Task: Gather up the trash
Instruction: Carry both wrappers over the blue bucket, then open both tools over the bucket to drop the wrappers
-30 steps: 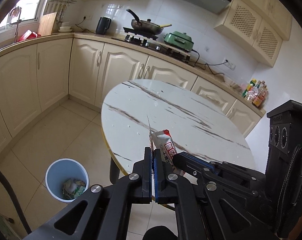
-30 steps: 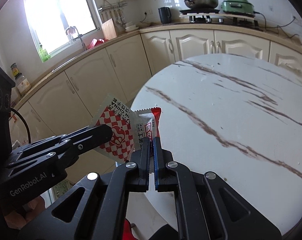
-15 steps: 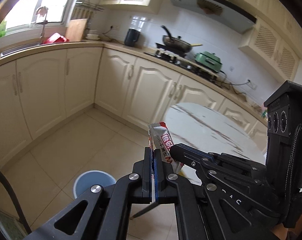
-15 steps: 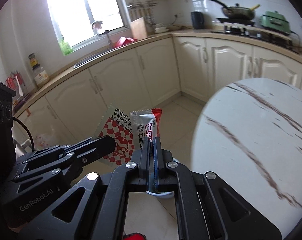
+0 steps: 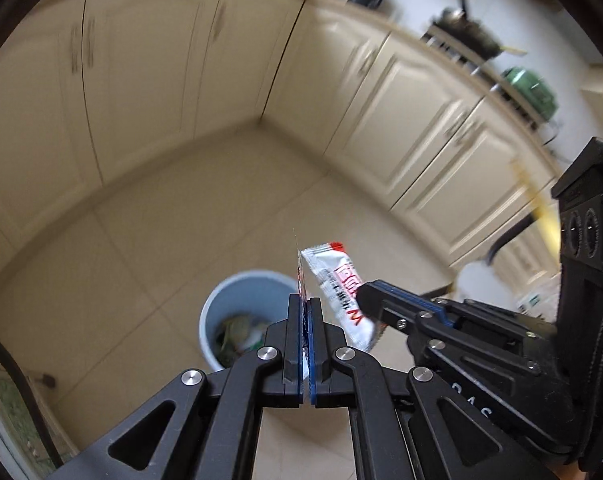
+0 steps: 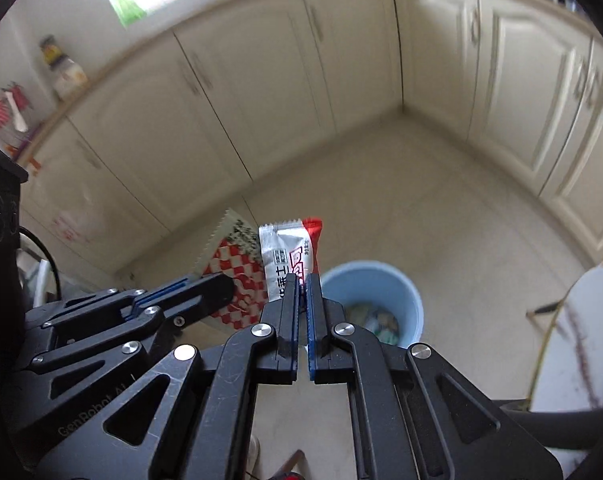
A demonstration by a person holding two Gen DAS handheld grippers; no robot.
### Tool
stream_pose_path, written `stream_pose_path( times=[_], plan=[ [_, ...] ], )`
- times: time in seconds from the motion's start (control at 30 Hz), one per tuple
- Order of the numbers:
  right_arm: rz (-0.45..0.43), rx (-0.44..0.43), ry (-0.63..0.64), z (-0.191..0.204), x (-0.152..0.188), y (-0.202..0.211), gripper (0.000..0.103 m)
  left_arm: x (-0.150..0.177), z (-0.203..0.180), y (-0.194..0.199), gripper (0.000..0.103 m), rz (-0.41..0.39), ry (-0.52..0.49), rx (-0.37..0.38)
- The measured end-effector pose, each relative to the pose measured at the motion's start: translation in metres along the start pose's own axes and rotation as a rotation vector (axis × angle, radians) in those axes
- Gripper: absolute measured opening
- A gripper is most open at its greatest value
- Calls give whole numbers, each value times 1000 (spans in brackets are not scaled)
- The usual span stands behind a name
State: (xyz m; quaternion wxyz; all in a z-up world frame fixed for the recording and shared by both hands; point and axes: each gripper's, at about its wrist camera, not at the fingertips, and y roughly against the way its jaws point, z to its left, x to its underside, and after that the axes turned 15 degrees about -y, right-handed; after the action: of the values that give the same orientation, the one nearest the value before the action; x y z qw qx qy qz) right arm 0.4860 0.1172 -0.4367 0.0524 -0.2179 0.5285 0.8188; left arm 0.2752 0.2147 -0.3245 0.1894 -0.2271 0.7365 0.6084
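Two wrappers are held in the air, one in each gripper. The red-checked wrapper (image 6: 231, 276) is pinched edge-on between the pressed-together fingers of the left gripper (image 5: 304, 308); in the left wrist view it shows only as a thin sliver. Just beside it, the silver-and-red wrapper (image 6: 291, 254) stands upright, clamped at its lower end by the right gripper (image 6: 301, 292), whose fingers are closed on it. Both wrappers hang above the tiled floor (image 5: 149, 216), near the light blue bin (image 6: 375, 280) (it has some crumpled rubbish at its bottom). Cream cabinets (image 6: 237, 92) line the walls beyond, blurred. A white marble table (image 6: 581, 340) edge shows at the right of the right wrist view.
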Motion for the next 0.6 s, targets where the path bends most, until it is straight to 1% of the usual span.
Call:
stream_pose_path(
  times=[0.1, 0.13, 0.2, 0.3, 0.33, 0.37, 0.43, 0.47, 0.5, 0.53, 0.57, 0.6],
  plan=[
    [64, 25, -34, -19, 0, -44, 4, 4, 6, -45, 0, 90, 8, 1],
    [89, 32, -51, -26, 0, -63, 5, 4, 9, -57, 0, 107, 10, 6],
    [120, 44, -75, -38, 1, -86, 5, 3, 11, -81, 0, 148, 9, 14],
    [164, 68, -106, -57, 3, -119, 5, -1, 13, -108, 0, 180, 11, 30],
    [169, 78, -112, -62, 2, -125, 6, -4, 13, -116, 0, 186, 12, 25],
    [171, 86, -116, -66, 2, -130, 9, -8, 14, -124, 0, 193, 12, 23],
    [176, 89, -133, -75, 4, -137, 13, -15, 15, -138, 0, 205, 18, 20],
    [178, 103, -143, -82, 7, -139, 20, -15, 19, -143, 0, 213, 13, 18],
    [178, 107, -150, -86, 8, -140, 25, -14, 21, -148, 1, 215, 7, 4],
    [176, 107, -153, -90, 9, -140, 26, -12, 22, -153, 5, 210, 7, -1],
    [172, 113, -155, -95, 9, -138, 31, -15, 20, -158, 8, 205, 9, 6],
    [168, 114, -157, -99, 8, -134, 39, -15, 20, -160, 11, 212, 15, 13]
  ],
)
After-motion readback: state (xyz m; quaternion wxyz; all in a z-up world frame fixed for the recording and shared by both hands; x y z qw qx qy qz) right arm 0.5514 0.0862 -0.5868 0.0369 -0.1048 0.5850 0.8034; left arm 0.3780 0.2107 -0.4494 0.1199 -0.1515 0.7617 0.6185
